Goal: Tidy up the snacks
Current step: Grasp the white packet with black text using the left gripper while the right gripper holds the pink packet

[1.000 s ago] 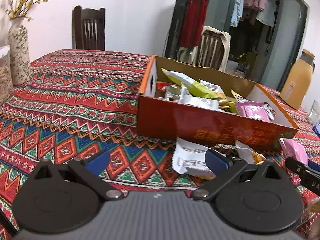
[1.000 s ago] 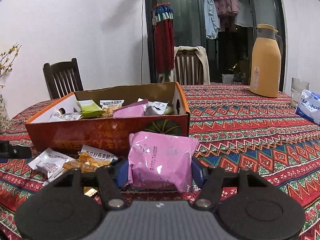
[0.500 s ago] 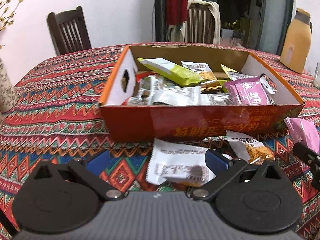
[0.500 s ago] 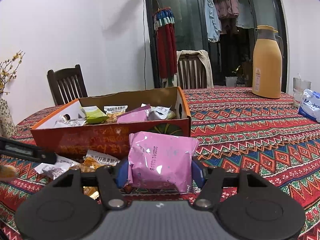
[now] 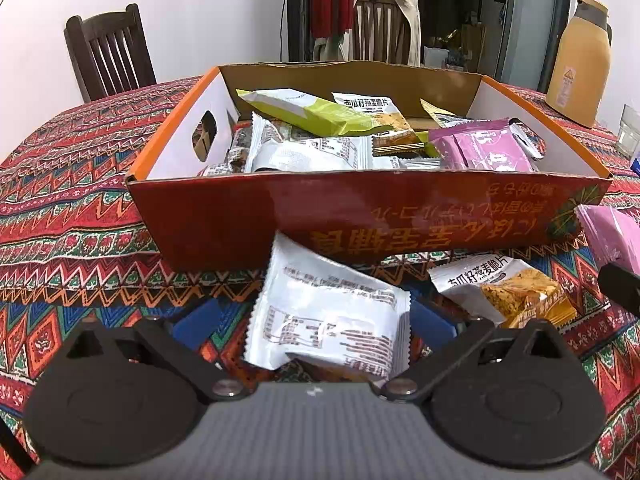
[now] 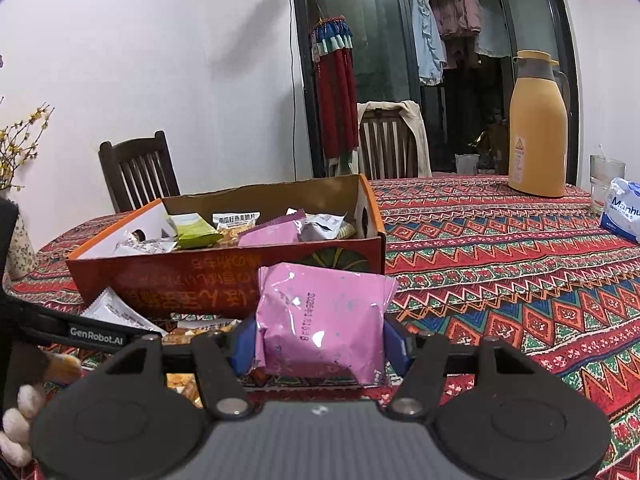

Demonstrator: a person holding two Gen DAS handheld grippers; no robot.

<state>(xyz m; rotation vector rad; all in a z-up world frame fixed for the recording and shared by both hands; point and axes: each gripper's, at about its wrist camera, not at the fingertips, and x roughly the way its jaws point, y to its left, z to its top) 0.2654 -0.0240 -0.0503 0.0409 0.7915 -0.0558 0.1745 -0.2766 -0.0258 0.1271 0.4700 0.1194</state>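
Left wrist view looks down on a white snack packet (image 5: 328, 316), crinkle-edged, printed with dark text panels, lying on the patterned tablecloth (image 5: 72, 216) just in front of the orange cardboard box (image 5: 360, 216). The left gripper (image 5: 312, 320) has its blue pads spread wide to either side of the packet: the right pad is at the packet's edge, the left pad stands clear of it, so nothing is gripped. Beside it lies an oat-crisp packet (image 5: 504, 288), white above, orange-yellow below. The box is full of mixed packets: a lime-green one, white ones, a purple one. In the right wrist view the right gripper (image 6: 320, 344) is about half open, both pads pressed on a glossy pink packet (image 6: 320, 320) stamped with a date, held in front of the box's near wall
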